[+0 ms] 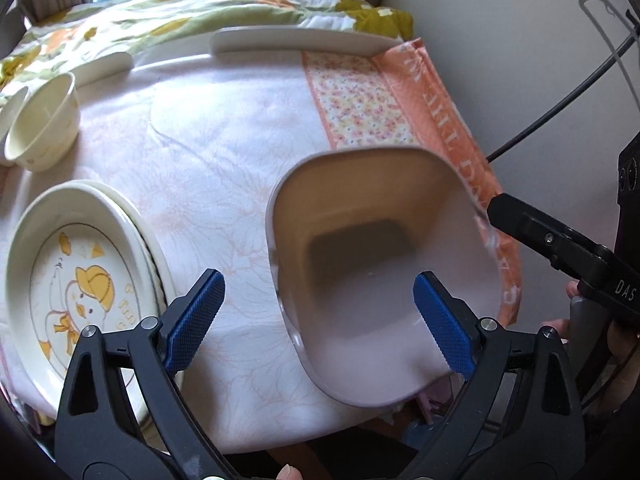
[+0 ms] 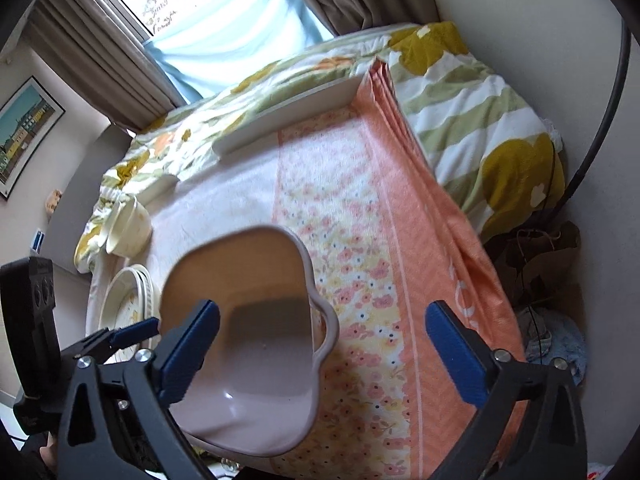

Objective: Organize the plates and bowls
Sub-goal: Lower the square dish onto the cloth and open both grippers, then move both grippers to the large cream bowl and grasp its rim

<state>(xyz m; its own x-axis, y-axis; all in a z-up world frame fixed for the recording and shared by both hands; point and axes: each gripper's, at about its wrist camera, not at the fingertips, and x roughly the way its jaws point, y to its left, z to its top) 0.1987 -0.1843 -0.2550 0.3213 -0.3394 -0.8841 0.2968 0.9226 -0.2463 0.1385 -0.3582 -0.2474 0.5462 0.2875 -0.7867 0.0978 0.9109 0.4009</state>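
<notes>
A pale pink square bowl (image 1: 380, 260) with rounded corners sits near the front edge of the cloth-covered table (image 1: 208, 152). My left gripper (image 1: 320, 316) is open; its right blue pad overlaps the bowl's near wall and its left pad hangs over bare cloth. Neither pad presses on the bowl. In the right wrist view my right gripper (image 2: 324, 354) is open too, its left pad in front of the bowl (image 2: 248, 320) and its right pad over the flowered cloth. A stack of cream plates (image 1: 72, 280) with a duck picture lies to the left.
Small cream bowls (image 1: 40, 128) stand at the table's left. Two white rectangular plates (image 1: 296, 42) (image 1: 104, 66) lie along the back edge. A flowered bedspread (image 2: 480, 112) lies behind, a wall to the right, and a black cable (image 1: 560, 96) hangs there.
</notes>
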